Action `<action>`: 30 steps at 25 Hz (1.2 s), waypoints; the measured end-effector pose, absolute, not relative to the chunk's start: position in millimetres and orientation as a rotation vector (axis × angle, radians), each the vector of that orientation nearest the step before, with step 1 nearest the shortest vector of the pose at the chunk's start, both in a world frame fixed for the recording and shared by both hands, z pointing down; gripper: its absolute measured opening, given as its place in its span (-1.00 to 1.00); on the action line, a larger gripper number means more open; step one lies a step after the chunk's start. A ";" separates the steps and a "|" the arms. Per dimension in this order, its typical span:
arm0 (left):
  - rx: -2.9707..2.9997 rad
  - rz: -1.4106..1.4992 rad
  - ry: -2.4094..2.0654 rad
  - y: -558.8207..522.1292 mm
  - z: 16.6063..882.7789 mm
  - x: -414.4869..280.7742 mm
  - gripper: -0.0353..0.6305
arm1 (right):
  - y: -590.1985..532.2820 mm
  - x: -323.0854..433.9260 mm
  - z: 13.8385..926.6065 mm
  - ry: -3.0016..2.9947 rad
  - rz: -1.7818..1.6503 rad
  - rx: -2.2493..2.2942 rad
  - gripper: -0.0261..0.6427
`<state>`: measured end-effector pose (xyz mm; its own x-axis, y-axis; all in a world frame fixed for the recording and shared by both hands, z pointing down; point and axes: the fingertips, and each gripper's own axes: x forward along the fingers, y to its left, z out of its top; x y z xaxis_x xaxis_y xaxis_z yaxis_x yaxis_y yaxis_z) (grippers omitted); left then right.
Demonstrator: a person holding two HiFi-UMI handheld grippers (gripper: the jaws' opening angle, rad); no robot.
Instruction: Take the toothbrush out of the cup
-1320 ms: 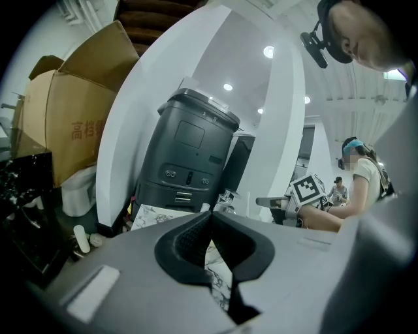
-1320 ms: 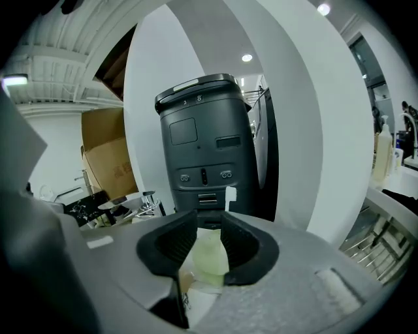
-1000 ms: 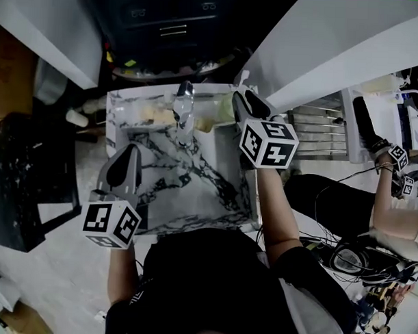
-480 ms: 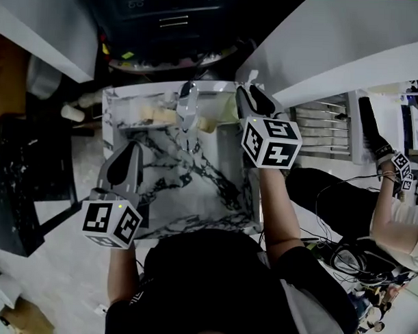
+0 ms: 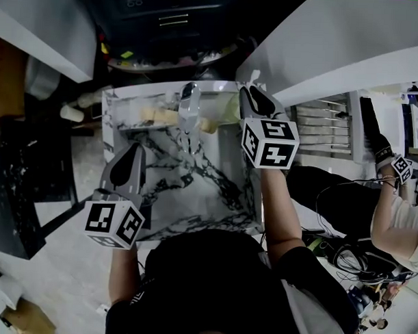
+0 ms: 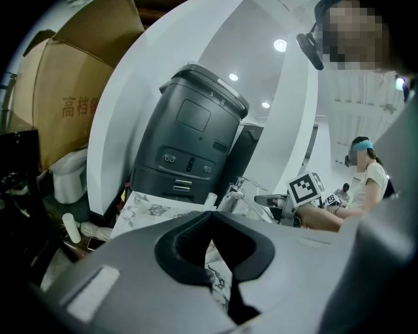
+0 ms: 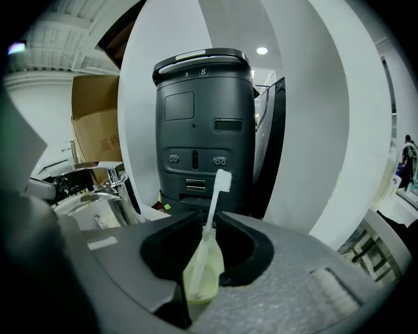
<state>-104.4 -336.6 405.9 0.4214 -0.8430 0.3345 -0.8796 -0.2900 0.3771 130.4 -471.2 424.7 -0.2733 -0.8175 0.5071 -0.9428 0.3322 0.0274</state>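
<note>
Right tool [image 7: 208, 219] closing — toothbrush [image 7: 222, 180] between jaws.

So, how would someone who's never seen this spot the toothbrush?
Find the marble-patterned sink; at its far right corner the right tool is closing its jaws around a pale green cup. The toothbrush stands in it: the only thin white stick, bristled head up.

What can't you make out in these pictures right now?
Cup base: right gripper view, hidden behind the right gripper, jaws closing round the toothbrush.
Toothbrush: head view, too small, beside that gripper.
Cardboard box print: left gripper view, cut off by white panel.
</note>
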 end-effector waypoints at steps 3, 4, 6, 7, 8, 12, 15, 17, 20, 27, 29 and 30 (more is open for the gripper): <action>2.169 0.101 -1.456 -336.2 404.7 -104.4 -0.85 | -471.0 130.5 425.2 -2.158 0.362 1.537 -0.75; 2.167 0.101 -1.458 -335.8 404.4 -104.7 -0.85 | -471.1 130.5 425.2 -2.158 0.358 1.535 -0.75; 2.162 0.104 -1.460 -335.3 402.8 -105.2 -0.85 | -471.3 131.1 424.4 -2.162 0.355 1.541 -0.78; 2.161 0.103 -1.463 -334.9 402.0 -105.6 -0.85 | -471.3 131.4 423.3 -2.167 0.354 1.544 -0.79; 2.162 0.100 -1.466 -334.4 401.3 -106.4 -0.85 | -471.1 131.3 421.7 -2.174 0.351 1.547 -0.79; 2.166 0.086 -1.482 -331.0 396.0 -109.6 -0.85 | -468.1 127.1 408.9 -2.223 0.332 1.555 -0.81; 2.176 0.073 -1.491 -327.7 390.2 -109.5 -0.85 | -464.2 124.4 396.5 -2.260 0.306 1.569 -0.81; 2.189 0.054 -1.498 -324.6 388.1 -110.3 -0.85 | -460.4 123.1 387.6 -2.279 0.286 1.574 -0.82; 2.204 0.033 -1.509 -318.9 382.9 -112.7 -0.85 | -453.7 121.0 369.8 -2.311 0.249 1.584 -0.82; 2.246 -0.013 -1.523 -305.5 363.4 -114.3 -0.85 | -434.4 125.0 322.7 -2.387 0.159 1.650 -0.82; 2.258 -0.023 -1.525 -301.0 358.6 -114.8 -0.85 | -426.5 125.0 314.1 -2.403 0.146 1.659 -0.83; 2.264 -0.029 -1.526 -298.8 356.4 -115.3 -0.85 | -422.4 124.7 310.6 -2.410 0.141 1.661 -0.83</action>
